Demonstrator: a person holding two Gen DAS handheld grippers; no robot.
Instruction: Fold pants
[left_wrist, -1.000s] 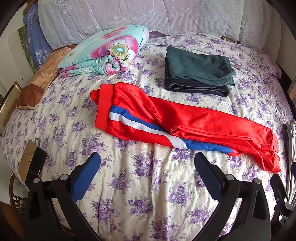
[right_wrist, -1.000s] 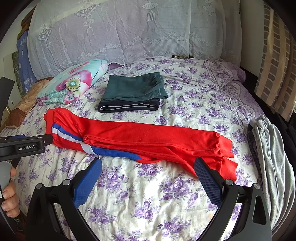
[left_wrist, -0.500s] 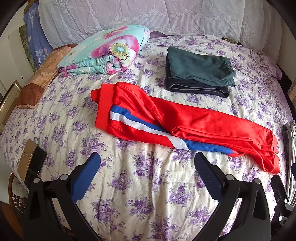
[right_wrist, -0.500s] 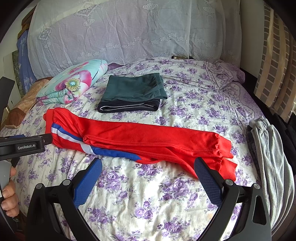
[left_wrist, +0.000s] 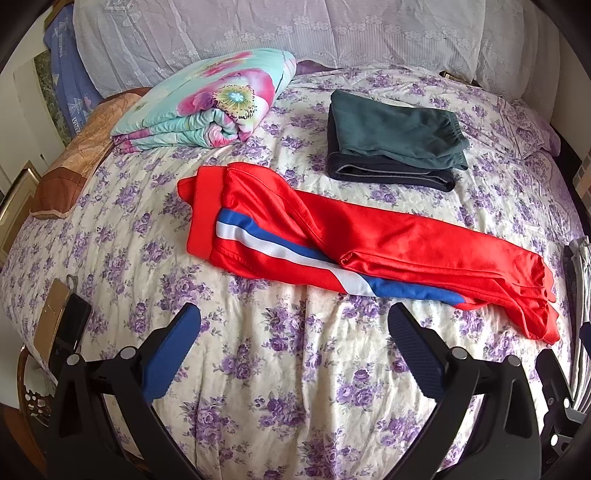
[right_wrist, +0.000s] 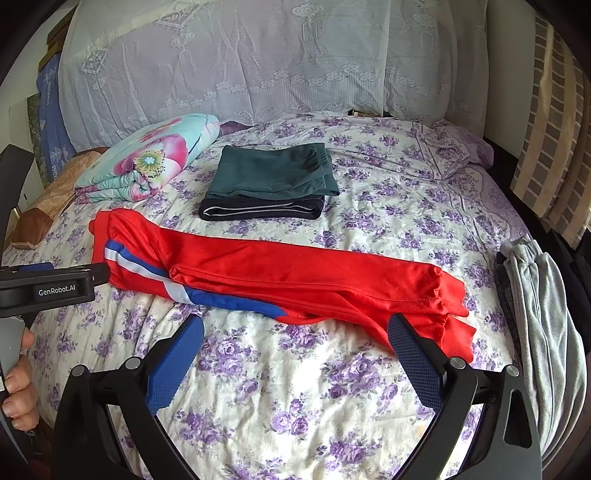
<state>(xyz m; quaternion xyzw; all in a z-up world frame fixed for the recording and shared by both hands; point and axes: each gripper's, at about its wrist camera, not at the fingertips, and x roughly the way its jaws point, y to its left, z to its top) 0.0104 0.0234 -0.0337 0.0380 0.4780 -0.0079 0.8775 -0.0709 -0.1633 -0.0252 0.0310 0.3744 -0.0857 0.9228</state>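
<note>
Red pants (left_wrist: 388, 243) with a blue and white side stripe lie lengthwise across the floral bedspread (left_wrist: 288, 350), legs stacked, waistband at the left and cuffs at the right. The same pants (right_wrist: 288, 277) fill the middle of the right wrist view. My left gripper (left_wrist: 293, 321) hovers open over the bedspread, just short of the pants' near edge. My right gripper (right_wrist: 295, 332) is open too, its right fingertip (right_wrist: 406, 339) close over the cuff end. Neither holds anything. The left gripper's body (right_wrist: 51, 286), held by a hand (right_wrist: 18, 391), shows at the left edge.
A folded green and black pair (left_wrist: 395, 136) sits behind the red pants. A rolled floral quilt (left_wrist: 207, 107) lies at the back left, and lace-covered pillows (right_wrist: 258, 62) stand at the head. Grey clothing (right_wrist: 539, 314) hangs off the right edge. A phone (left_wrist: 68, 332) rests at the near left.
Both grippers have crept slightly forward toward the pants. The pants have not moved, and both grippers stay open.
</note>
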